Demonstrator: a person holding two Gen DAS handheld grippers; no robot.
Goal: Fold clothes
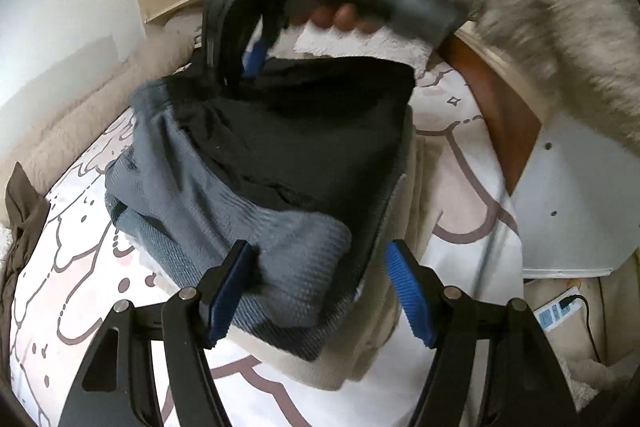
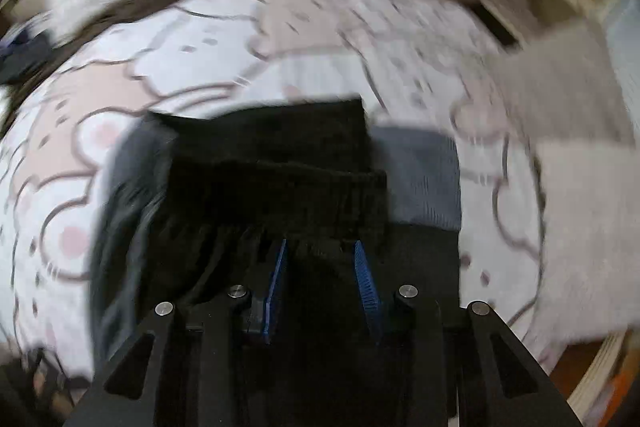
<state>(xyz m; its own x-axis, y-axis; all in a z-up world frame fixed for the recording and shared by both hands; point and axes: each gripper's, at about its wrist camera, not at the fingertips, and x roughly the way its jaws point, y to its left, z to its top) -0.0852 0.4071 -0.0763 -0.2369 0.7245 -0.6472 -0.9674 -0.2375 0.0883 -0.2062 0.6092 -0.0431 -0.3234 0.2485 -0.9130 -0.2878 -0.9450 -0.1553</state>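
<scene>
A folded black garment [image 1: 304, 131] lies on a folded grey ribbed garment [image 1: 248, 227] on the bed. In the left wrist view my left gripper [image 1: 320, 291] is open, its blue pads on either side of the grey garment's near corner. My right gripper [image 1: 248, 63], held by a hand in a fuzzy grey sleeve, reaches down at the black garment's far edge. In the right wrist view the right gripper [image 2: 320, 283] is open, with the black garment [image 2: 280, 163] lying between its blue fingers and the grey garment [image 2: 424, 179] beside it. The view is blurred.
The bed sheet [image 1: 460, 187] is white and pink with cartoon outlines. A beige folded cloth [image 1: 380, 327] lies under the pile. A brown garment [image 1: 20, 227] lies at the left edge. A white towel [image 1: 360, 43] lies behind the pile. A white board [image 1: 580, 207] stands at the right.
</scene>
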